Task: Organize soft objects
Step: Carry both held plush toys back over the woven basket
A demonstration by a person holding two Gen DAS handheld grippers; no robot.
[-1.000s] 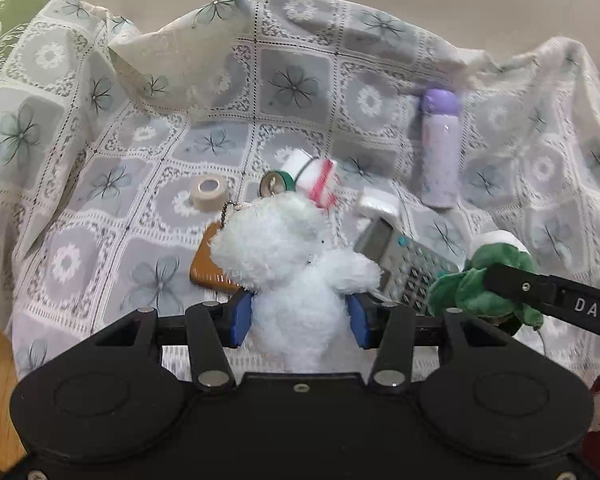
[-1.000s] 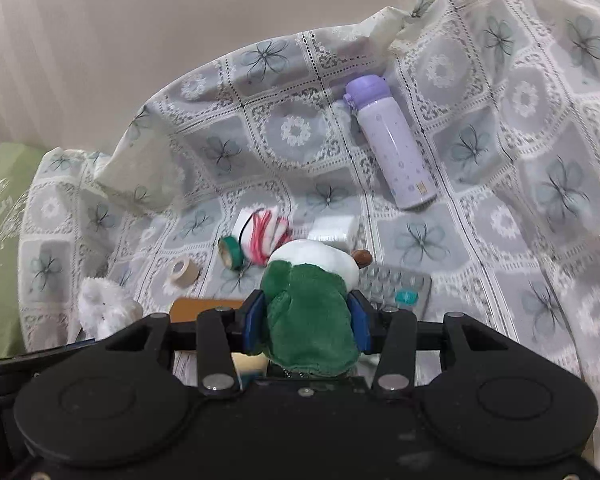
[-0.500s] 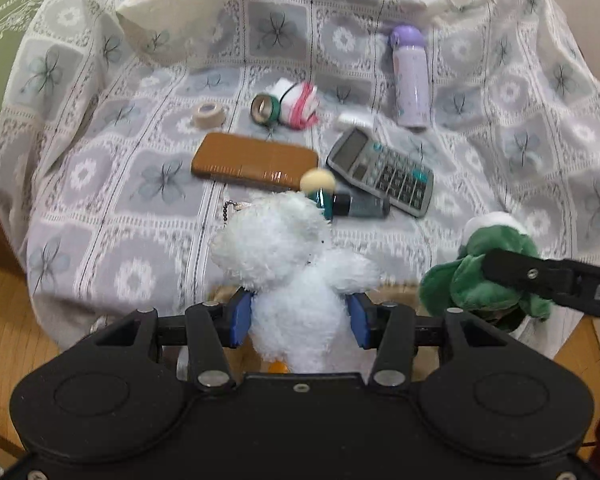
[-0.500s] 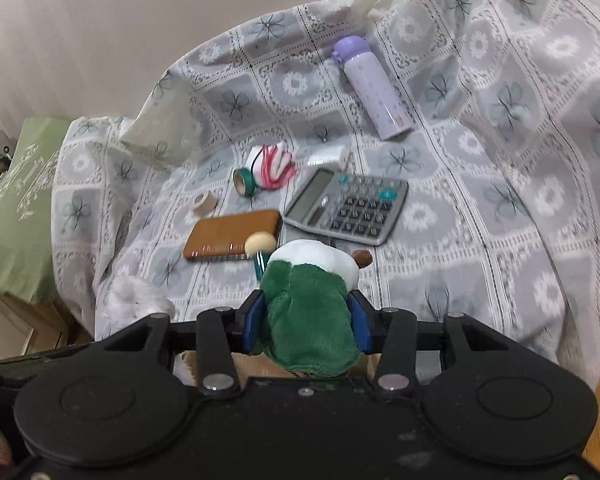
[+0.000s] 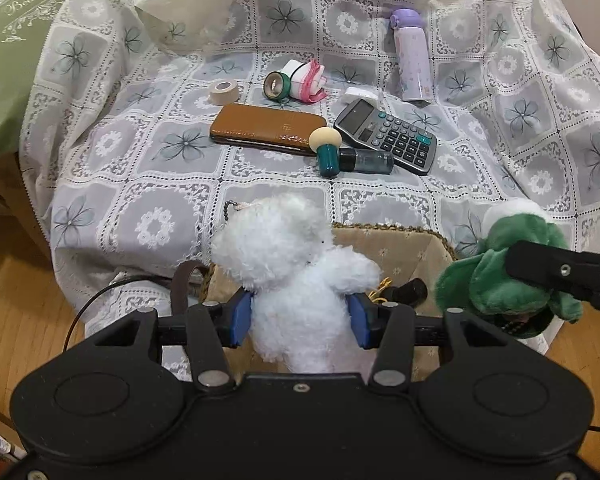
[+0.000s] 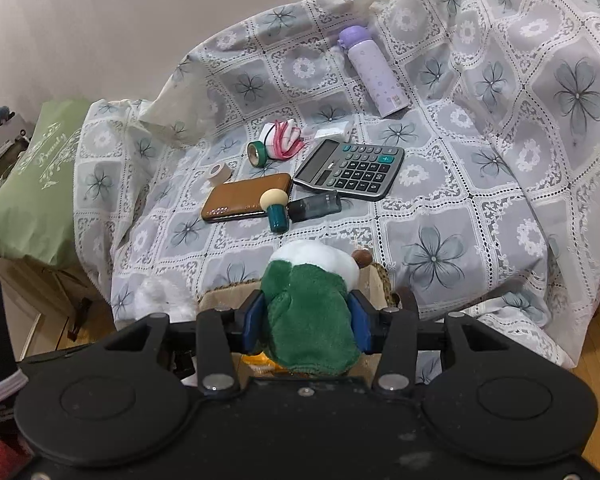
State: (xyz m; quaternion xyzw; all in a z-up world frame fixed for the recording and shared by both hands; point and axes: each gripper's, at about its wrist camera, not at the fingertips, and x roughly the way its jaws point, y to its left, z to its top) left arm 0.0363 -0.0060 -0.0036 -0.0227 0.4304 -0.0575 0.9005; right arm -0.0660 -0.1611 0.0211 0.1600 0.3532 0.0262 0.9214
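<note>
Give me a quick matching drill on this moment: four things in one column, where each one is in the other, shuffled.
Things:
1. white plush
2. green plush
3. purple bottle
4. calculator

Places:
A. lying at the back of the lace cloth
B. clamped in the right hand-held gripper
C. beside the brown case
D. clamped in the left hand-held gripper

Pairs: 1-D, 2-B, 3-A, 4-C

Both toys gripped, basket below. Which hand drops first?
Left, probably. The left gripper holds the white plush right over the lined basket. The right gripper's green plush sits nearer the basket's right rim in the left wrist view.
</note>
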